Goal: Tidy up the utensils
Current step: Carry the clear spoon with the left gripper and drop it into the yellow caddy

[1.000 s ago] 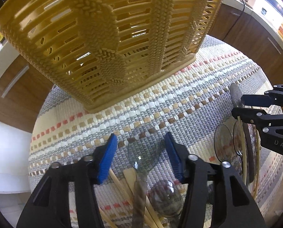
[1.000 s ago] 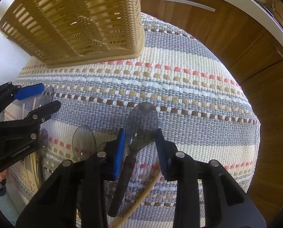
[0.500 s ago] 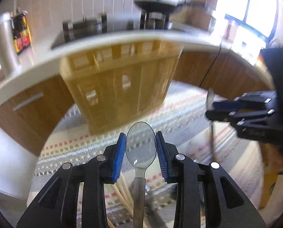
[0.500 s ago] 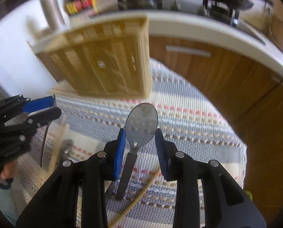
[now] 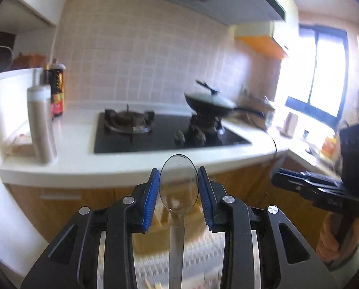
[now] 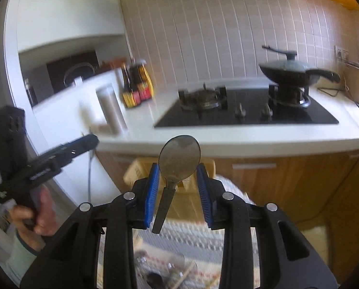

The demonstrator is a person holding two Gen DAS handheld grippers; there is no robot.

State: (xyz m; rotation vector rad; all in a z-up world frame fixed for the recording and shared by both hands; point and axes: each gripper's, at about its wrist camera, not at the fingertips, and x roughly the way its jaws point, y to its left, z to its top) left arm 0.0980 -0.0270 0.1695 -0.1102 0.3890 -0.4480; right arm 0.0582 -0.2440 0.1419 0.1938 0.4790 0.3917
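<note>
— Spoons, one per gripper. The left gripper (image 5: 179, 190) is clamped on a clear spoon (image 5: 179, 187) across the bowl, centre of its frame, handle hanging down. The right gripper (image 6: 178, 184) is clamped on a darker spoon (image 6: 179, 160) the same way, handle slanting to lower left.

— How will they handle?

— Likely light and stiff. The bowls look smooth and curved, so they could pivot or slip between the blue pads (image 5: 151, 200); a hold at the neck would probably be steadier.

— Surface and room?

— A striped woven mat (image 6: 189, 238) lies low in the frame, with a tan basket (image 6: 179, 192) behind the right spoon. Beyond, a white counter (image 6: 251, 139) carries a black hob (image 6: 249, 115), a lidded pan (image 6: 290, 72) and sauce bottles (image 6: 136, 89), upper half. More utensils show blurred at the bottom edge.
</note>
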